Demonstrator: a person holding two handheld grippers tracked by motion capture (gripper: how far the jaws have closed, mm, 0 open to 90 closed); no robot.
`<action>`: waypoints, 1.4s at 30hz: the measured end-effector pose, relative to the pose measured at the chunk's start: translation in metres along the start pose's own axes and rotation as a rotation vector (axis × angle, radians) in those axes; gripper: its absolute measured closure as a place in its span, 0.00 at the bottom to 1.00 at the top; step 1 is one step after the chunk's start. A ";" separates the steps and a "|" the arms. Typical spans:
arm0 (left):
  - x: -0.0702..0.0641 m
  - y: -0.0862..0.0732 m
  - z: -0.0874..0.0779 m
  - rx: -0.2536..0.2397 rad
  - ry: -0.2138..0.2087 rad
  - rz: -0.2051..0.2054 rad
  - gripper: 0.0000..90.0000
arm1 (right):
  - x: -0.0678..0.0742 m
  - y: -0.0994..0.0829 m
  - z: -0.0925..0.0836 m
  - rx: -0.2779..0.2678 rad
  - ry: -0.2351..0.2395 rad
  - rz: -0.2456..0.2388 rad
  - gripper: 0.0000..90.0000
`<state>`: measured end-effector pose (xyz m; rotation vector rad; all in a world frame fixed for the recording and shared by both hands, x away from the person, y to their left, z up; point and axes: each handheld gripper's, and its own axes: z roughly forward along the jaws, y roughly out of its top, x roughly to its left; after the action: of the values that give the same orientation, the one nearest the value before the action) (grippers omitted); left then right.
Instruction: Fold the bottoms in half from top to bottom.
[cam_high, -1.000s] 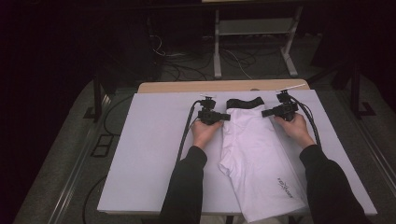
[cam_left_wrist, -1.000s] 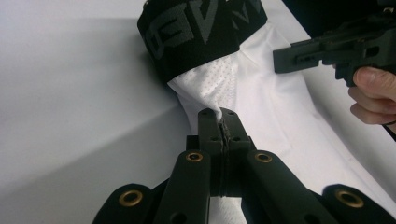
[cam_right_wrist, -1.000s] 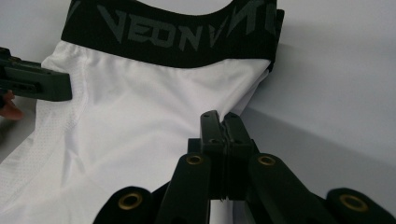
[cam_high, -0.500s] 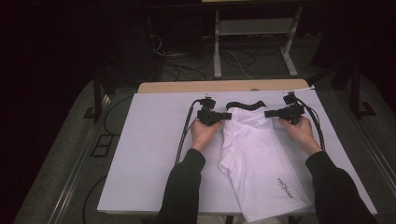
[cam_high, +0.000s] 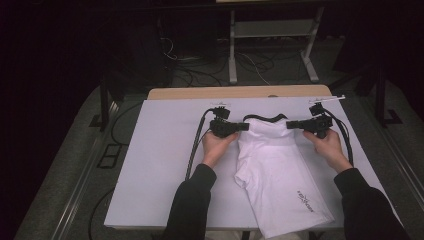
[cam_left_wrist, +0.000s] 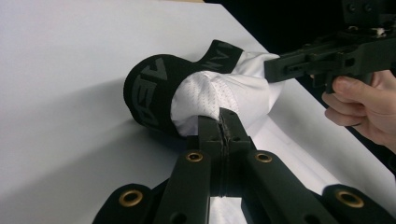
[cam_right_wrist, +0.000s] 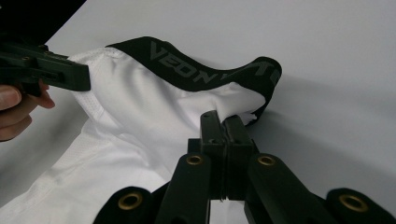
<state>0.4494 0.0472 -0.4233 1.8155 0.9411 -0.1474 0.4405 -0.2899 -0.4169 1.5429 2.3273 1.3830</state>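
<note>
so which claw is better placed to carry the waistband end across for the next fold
Neither clearly. The left claw and right claw are both shut on the white shorts just under the black waistband. Slight edge left: more bare white table beside it.

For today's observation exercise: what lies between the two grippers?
In the high view, the shorts' black waistband spans the gap between the left gripper and right gripper, each clamped on white fabric.

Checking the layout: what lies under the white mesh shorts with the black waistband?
The white mesh shorts with the black waistband lie on the white table sheet; whatever is beneath the cloth stays covered.
</note>
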 end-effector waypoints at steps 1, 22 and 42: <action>-0.002 0.000 -0.001 0.001 -0.002 0.005 0.99 | 0.001 -0.001 -0.002 -0.002 0.002 -0.003 0.97; -0.039 -0.005 -0.021 0.002 -0.064 0.099 0.99 | 0.023 -0.017 -0.035 -0.018 0.029 -0.072 0.97; -0.062 -0.031 -0.029 -0.026 -0.101 0.125 0.99 | 0.035 -0.043 -0.055 -0.024 0.042 -0.098 0.97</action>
<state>0.3775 0.0433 -0.4021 1.8192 0.7536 -0.1470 0.3664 -0.3045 -0.3980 1.3872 2.3658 1.4280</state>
